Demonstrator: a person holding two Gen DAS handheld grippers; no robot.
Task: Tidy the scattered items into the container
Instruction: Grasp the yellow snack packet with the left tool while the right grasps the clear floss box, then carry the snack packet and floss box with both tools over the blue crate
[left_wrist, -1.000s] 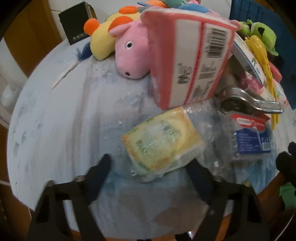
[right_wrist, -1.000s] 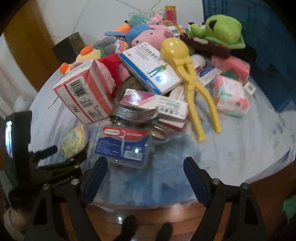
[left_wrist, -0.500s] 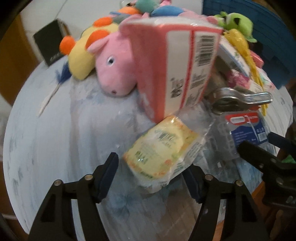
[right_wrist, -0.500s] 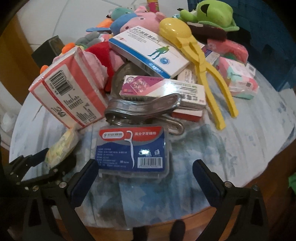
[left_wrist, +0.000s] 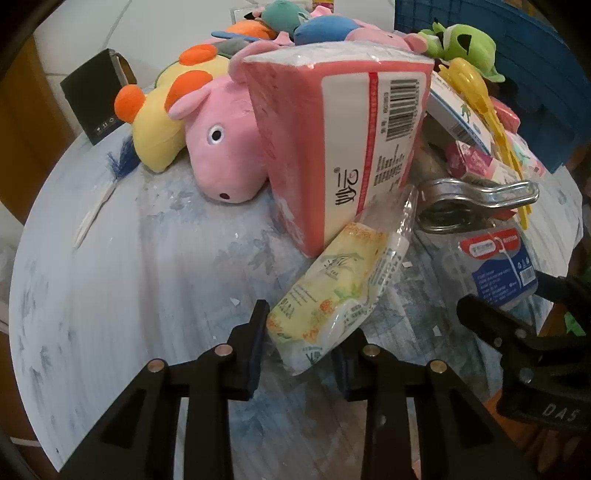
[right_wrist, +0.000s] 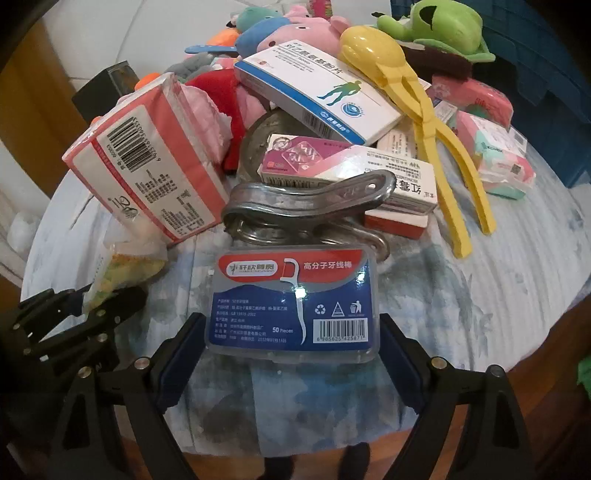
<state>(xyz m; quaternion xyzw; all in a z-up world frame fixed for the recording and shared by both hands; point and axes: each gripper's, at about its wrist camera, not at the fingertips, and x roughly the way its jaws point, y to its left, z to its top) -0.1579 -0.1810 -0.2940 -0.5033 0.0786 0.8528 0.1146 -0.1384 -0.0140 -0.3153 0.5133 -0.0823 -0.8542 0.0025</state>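
Yellow tissue packet (left_wrist: 332, 288), pink plush pig (left_wrist: 225, 155), blue-labelled floss box (right_wrist: 295, 299)

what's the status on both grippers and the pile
Left gripper shut on yellow tissue pack. Right gripper closing around floss pick box, pads not pressing. Metal clip crowds the box's far edge.

Non-task stuff: round table (left_wrist: 155, 266) with a pale blue-white cloth, streaked and flecked with white scraps, wooden rim (right_wrist: 576, 332) showing at its near edge. White tiled floor (left_wrist: 92, 40) beyond the far side, brown wooden panel (left_wrist: 22, 122) at far left; a small black box (left_wrist: 94, 98) stands upright at the far-left table edge
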